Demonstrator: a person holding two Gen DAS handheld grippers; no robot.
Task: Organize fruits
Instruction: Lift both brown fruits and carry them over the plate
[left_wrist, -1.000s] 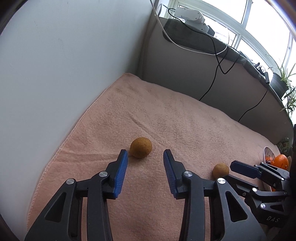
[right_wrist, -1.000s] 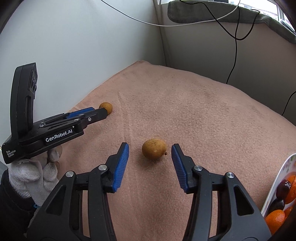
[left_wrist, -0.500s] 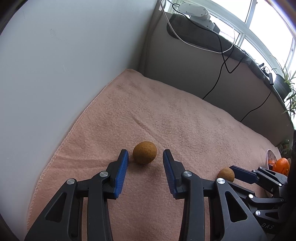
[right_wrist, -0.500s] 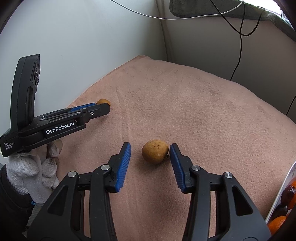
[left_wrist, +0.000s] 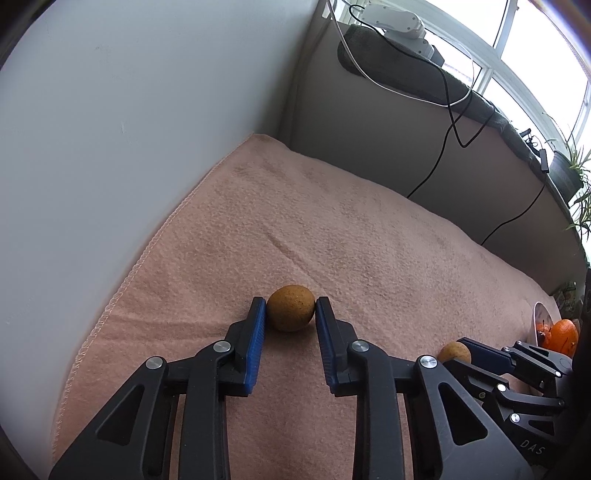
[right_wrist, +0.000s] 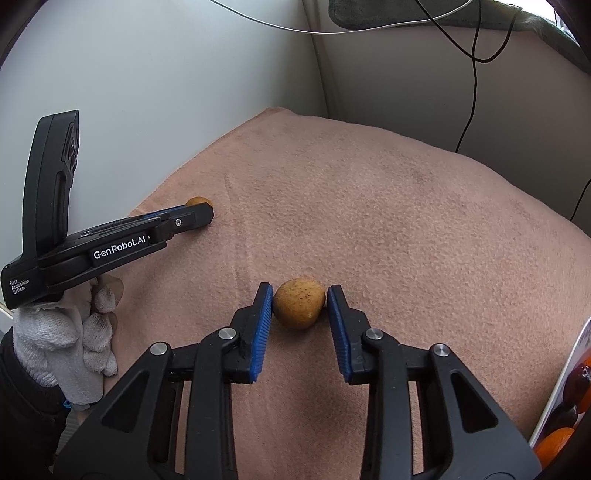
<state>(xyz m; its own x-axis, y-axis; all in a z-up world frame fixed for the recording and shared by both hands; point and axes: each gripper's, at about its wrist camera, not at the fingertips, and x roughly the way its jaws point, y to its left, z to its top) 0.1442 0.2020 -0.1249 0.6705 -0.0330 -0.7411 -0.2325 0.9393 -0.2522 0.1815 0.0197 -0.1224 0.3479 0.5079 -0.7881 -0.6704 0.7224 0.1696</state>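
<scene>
Two small round brown fruits lie on a pink towel (left_wrist: 369, 251). In the left wrist view my left gripper (left_wrist: 290, 308) has its blue pads closed against one brown fruit (left_wrist: 290, 313), which still rests on the towel. In the right wrist view my right gripper (right_wrist: 300, 299) has its pads closed against the other brown fruit (right_wrist: 299, 308), also on the towel. The right gripper and its fruit (left_wrist: 454, 351) show at the lower right of the left wrist view. The left gripper (right_wrist: 195, 214) and its fruit (right_wrist: 199, 201) show at the left of the right wrist view.
A white plate (left_wrist: 540, 321) with oranges (left_wrist: 563, 334) and dark fruits (right_wrist: 578, 384) stands at the towel's right edge. A white wall runs along the left, a grey ledge with black cables (left_wrist: 439, 155) at the back.
Both grippers moved forward around their fruits and their jaws closed in from wide open until the pads touch the fruits.
</scene>
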